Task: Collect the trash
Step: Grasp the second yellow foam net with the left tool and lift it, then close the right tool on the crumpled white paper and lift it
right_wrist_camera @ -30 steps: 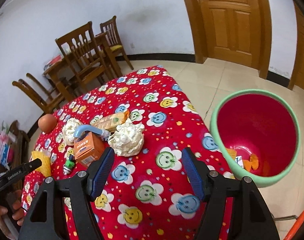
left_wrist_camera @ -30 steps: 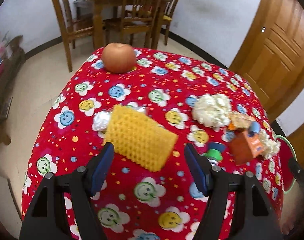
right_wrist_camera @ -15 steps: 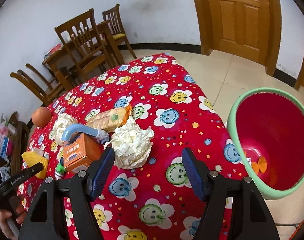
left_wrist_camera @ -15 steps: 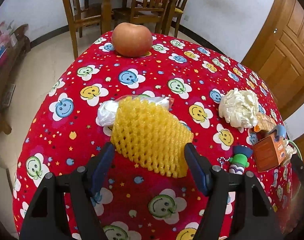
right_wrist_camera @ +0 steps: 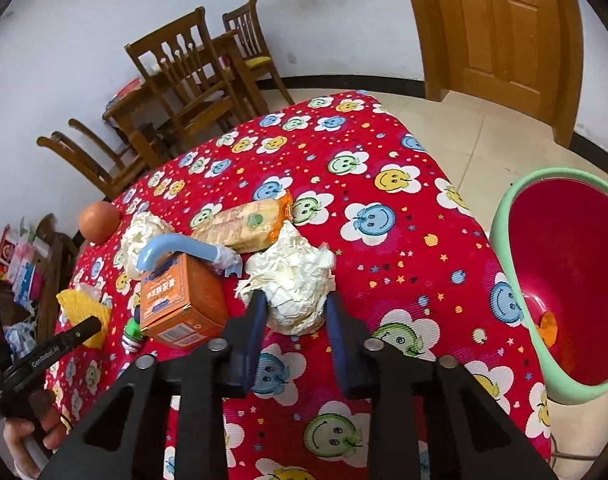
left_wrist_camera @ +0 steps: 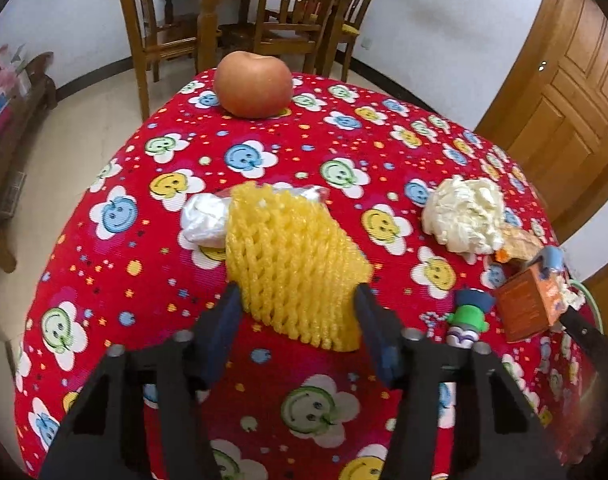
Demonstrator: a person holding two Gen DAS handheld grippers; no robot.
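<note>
On the smiley-print worktop [right_wrist_camera: 388, 216] most trash remains: the left claw [left_wrist_camera: 296, 300] has just closed on the yellow foam net [left_wrist_camera: 292, 256], the right claw [right_wrist_camera: 294, 306] on the crumpled paper wad [right_wrist_camera: 292, 276], beside the nearly empty bin [right_wrist_camera: 564, 280]

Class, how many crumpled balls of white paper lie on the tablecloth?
2: one ball between the right tongs, another ball beyond the orange box, near the apple.

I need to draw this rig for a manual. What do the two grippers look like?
Both match: the left gripper and right gripper have black angular frames with cut-outs, silver pivot bolts and flat dark blue pads. The left one's side carries small white lettering, seen from the right wrist.
</note>
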